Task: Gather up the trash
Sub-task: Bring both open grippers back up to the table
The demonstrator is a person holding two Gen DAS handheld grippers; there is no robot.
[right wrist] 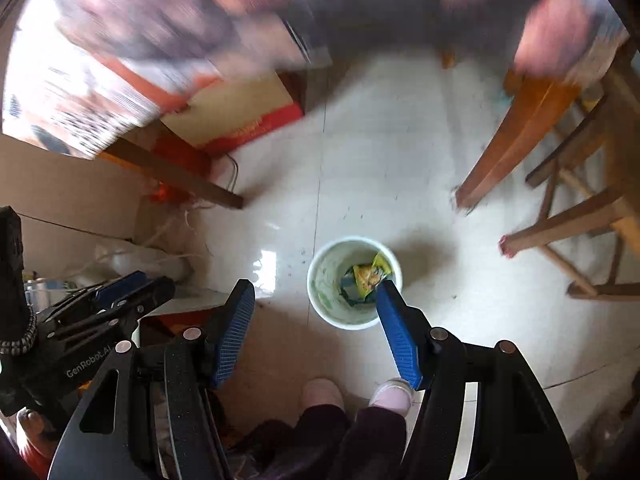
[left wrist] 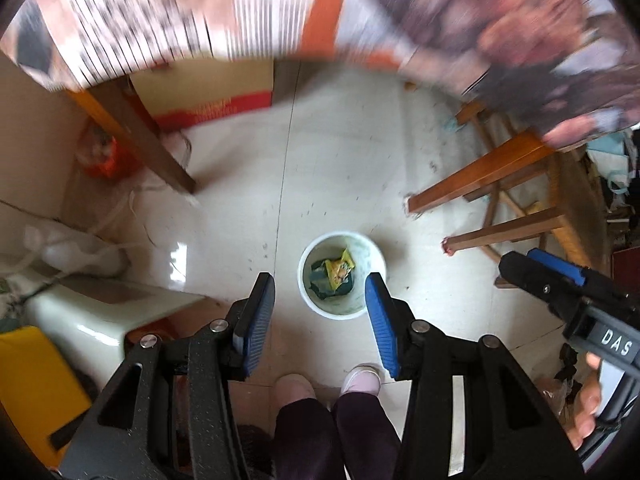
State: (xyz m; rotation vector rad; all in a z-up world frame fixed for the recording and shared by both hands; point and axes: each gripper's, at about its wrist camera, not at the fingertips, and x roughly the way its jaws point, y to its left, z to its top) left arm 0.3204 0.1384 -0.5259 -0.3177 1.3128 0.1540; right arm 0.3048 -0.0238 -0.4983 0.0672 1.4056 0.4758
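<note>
A white trash bin (left wrist: 316,306) stands on the pale floor below both grippers; it also shows in the right wrist view (right wrist: 324,308). Inside lie crumpled yellow and green wrappers (left wrist: 334,274), also seen in the right wrist view (right wrist: 366,280). My left gripper (left wrist: 320,284) is open and empty, high above the bin. My right gripper (right wrist: 316,292) is open and empty, also above the bin. The right gripper (left wrist: 556,270) shows at the right edge of the left wrist view, and the left gripper (right wrist: 120,292) at the left of the right wrist view.
Wooden table legs (left wrist: 156,148) and a wooden stool (left wrist: 500,184) flank the bin. A cardboard box (left wrist: 212,96) stands behind. A white appliance (left wrist: 100,312) and a yellow object (left wrist: 32,384) sit at the left. The person's feet (left wrist: 328,384) are below. The blurred tablecloth (left wrist: 160,20) fills the top.
</note>
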